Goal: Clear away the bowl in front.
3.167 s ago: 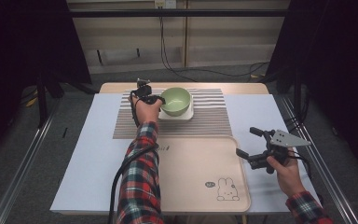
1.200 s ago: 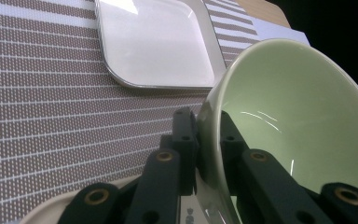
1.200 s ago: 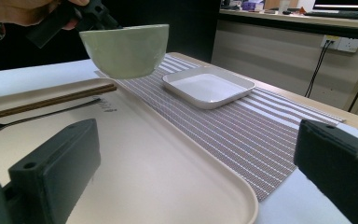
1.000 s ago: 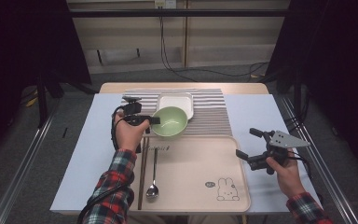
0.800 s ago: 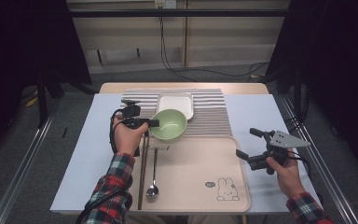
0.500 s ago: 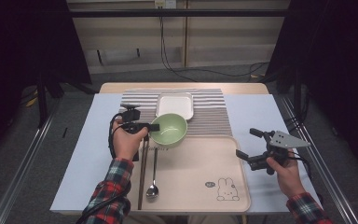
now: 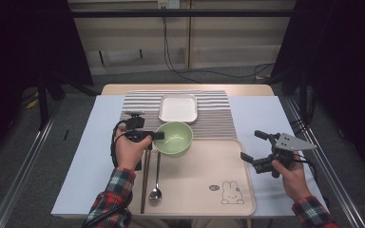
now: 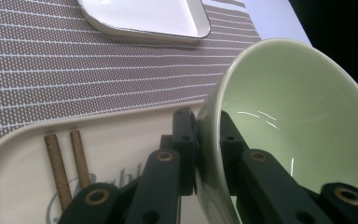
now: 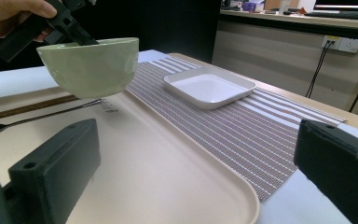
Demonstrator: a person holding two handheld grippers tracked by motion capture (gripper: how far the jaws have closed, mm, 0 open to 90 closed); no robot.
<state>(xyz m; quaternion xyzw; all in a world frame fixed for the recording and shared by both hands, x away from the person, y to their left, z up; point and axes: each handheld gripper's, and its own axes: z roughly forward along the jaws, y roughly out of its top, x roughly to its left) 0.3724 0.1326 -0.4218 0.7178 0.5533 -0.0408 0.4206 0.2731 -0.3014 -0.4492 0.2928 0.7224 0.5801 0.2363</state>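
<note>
Two claws: left claw point(image 7: 158, 136) pinches green bowl point(image 7: 175, 137) rim; right claw point(image 7: 255, 145) gapes empty.

There is one green bowl point(image 7: 174, 138), one white square dish point(image 7: 178, 108) and one spoon point(image 7: 156, 176). Two chopsticks point(image 7: 145, 179) lie on the one beige tray point(image 7: 204, 176), and there is one striped placemat point(image 7: 214, 115)

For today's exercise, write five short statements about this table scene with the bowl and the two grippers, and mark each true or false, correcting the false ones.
1. The left gripper clamps the green bowl by its rim. True.
2. The bowl rests flat on the white dish. False: it is held up, tilted, above the tray.
3. The right gripper holds the spoon. False: its jaws are open and empty.
4. The spoon lies on the tray beside the chopsticks. True.
5. The white dish sits on the striped mat. True.
</note>
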